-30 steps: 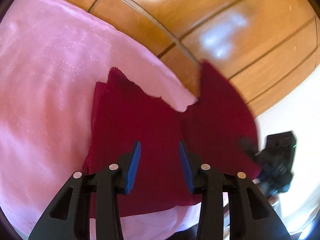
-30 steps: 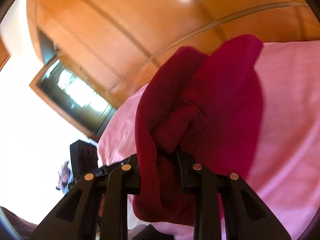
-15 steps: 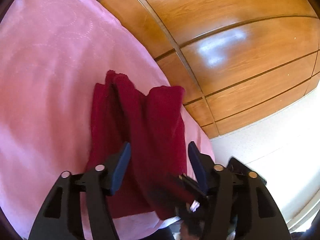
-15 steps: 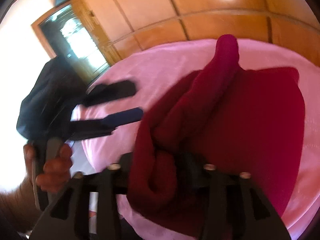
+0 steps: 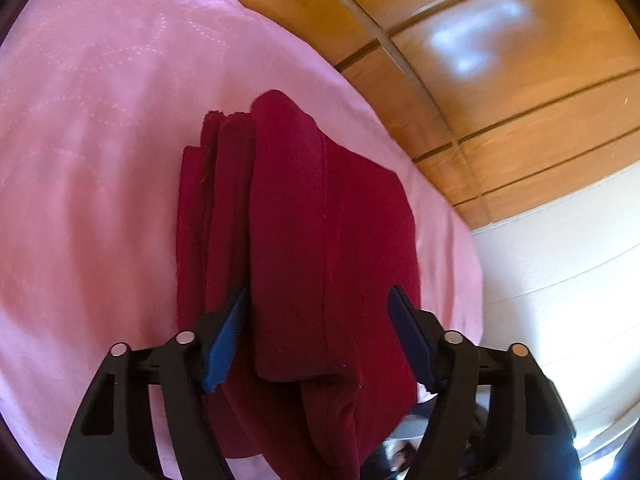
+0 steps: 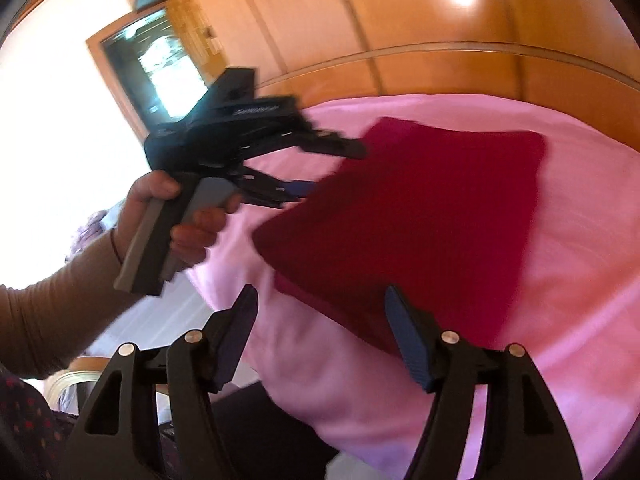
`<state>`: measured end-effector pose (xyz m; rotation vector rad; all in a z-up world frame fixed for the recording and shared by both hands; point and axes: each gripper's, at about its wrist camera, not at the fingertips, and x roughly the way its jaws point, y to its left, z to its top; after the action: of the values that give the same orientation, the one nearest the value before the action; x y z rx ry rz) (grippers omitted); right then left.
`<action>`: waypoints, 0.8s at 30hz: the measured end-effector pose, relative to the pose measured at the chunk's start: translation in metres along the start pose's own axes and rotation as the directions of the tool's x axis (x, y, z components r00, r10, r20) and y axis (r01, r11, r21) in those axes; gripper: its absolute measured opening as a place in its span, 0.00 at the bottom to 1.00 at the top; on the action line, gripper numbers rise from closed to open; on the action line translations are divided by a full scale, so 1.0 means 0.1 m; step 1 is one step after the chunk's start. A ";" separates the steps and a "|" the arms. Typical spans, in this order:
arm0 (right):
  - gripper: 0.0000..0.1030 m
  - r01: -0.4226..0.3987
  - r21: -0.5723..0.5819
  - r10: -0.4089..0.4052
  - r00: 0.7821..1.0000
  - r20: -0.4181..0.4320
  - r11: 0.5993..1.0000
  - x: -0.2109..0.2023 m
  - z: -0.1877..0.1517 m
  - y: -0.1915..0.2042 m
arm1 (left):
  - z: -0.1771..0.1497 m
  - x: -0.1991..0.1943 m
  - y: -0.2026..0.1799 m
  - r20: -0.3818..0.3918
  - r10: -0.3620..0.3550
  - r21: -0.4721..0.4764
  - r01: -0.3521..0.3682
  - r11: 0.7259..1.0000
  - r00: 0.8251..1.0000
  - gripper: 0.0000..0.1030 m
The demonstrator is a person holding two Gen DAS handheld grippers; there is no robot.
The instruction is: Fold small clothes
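Fold just laid: the dark red garment [image 5: 304, 248] lies folded near the pink sheet's [image 5: 92, 160] near edge. Your left gripper [image 5: 318, 320] and right gripper [image 6: 320, 320] have just been opening, gripping nothing. Next, likely flatten the layers.

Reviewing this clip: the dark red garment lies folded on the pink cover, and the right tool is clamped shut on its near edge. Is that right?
Not quite. The dark red garment does lie folded on the pink cover, but the right tool is open, having just been opening, its pads clear of the cloth. The right wrist view shows this.
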<state>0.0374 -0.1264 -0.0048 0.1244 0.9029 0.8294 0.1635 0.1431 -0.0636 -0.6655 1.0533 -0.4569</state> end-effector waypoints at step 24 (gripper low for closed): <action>0.41 0.071 0.002 -0.070 0.988 -0.137 0.997 0.33 -0.09 -0.24 | -0.44 -0.02 -0.07 0.186 0.418 0.226 -0.453 0.862 0.889 0.19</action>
<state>0.0558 -0.1223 -0.0416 0.0414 1.0339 0.7760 0.1228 0.1271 -0.0715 -0.1998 0.9606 -0.1471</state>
